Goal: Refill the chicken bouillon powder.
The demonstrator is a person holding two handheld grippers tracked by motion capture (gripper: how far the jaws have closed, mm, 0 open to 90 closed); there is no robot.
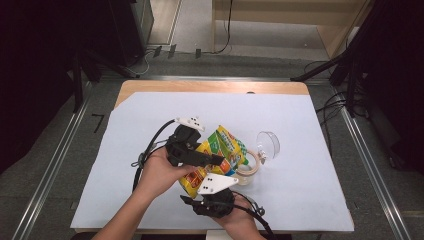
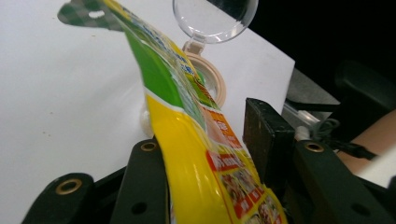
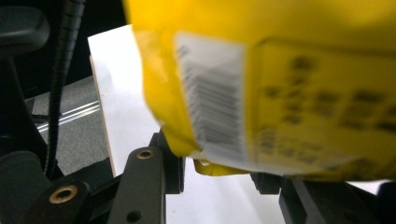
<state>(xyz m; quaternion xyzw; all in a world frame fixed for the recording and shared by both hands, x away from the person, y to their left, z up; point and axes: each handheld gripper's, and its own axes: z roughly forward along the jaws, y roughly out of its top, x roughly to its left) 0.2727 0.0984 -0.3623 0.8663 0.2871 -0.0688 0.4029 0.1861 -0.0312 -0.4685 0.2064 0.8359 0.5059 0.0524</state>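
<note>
One yellow-green snack bag lies over the white table cover, long axis running from near-left to far-right. Left gripper jaws stand apart around it; right gripper clamps its near corner. One clear-lidded jar sits beside.

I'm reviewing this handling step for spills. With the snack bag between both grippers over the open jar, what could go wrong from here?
1. The yellow snack bag stands between the left gripper's jaws with a gap on one side; it may slip.
2. The bag hangs over the small open jar and its clear lid; a swing could tip the jar.
3. The right gripper has just the bag's bottom corner between its jaws, a weak hold.
</note>
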